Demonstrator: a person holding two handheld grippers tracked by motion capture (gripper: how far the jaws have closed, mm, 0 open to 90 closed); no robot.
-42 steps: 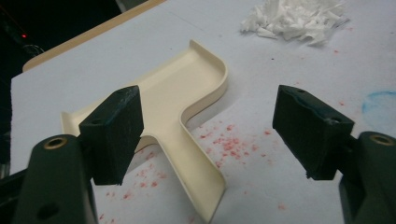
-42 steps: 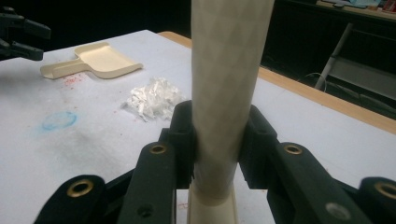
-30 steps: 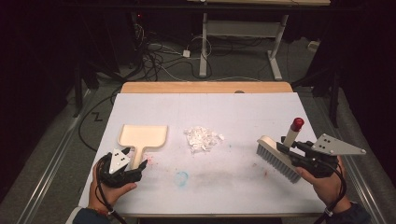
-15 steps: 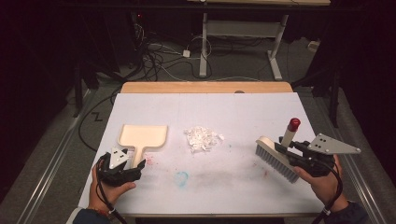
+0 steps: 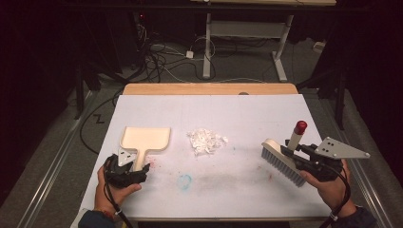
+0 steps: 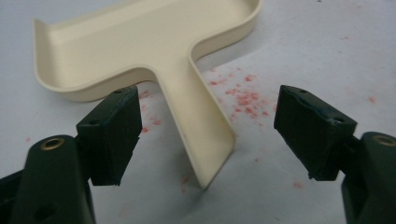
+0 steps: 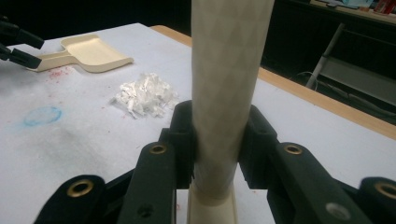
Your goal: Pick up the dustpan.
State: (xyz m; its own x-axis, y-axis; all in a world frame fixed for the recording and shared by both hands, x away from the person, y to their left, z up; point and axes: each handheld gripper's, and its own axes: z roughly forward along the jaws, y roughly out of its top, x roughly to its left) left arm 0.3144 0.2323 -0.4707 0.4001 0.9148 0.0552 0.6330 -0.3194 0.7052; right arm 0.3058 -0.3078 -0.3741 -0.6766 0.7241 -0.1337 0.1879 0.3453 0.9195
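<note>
White matte sheeting is covering the table point(image 5: 247, 114), where the left gripper point(image 5: 127, 172), lower left, is spreading its jaws around the smooth cream dustpan point(image 5: 144, 139) handle untouched, and the right gripper point(image 5: 304, 160), lower right, is clamping the textured brush point(image 5: 283, 160) handle beside shredded paper point(image 5: 206, 140).

Left tool point(image 5: 138, 172) edged slightly nearer the dustpan point(image 5: 145, 139)

Bare table point(image 5: 247, 118) lies between the brush point(image 5: 281, 160) and paper scraps point(image 5: 206, 141); beyond them sits the dustpan point(image 5: 144, 141).
</note>
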